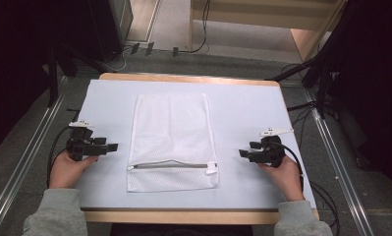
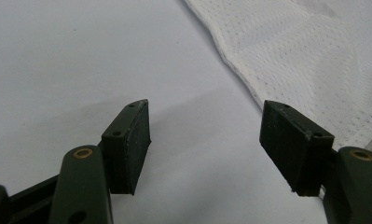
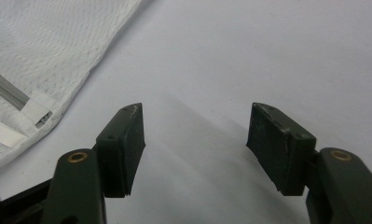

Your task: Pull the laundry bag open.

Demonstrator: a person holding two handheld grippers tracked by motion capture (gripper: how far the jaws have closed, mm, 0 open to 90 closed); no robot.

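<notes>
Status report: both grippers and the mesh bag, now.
Left gripper open, empty, left of mesh bag. Right gripper open, empty, right of it. Bag flat on table cover, zipper closed. Nothing in the way.

A mesh bag [image 1: 171,142] lies flat in the middle of the desk [image 1: 242,105], zipper [image 1: 171,165] toward the near edge, between the left tongs [image 1: 113,147] and the right tongs [image 1: 242,153], touching neither.
</notes>
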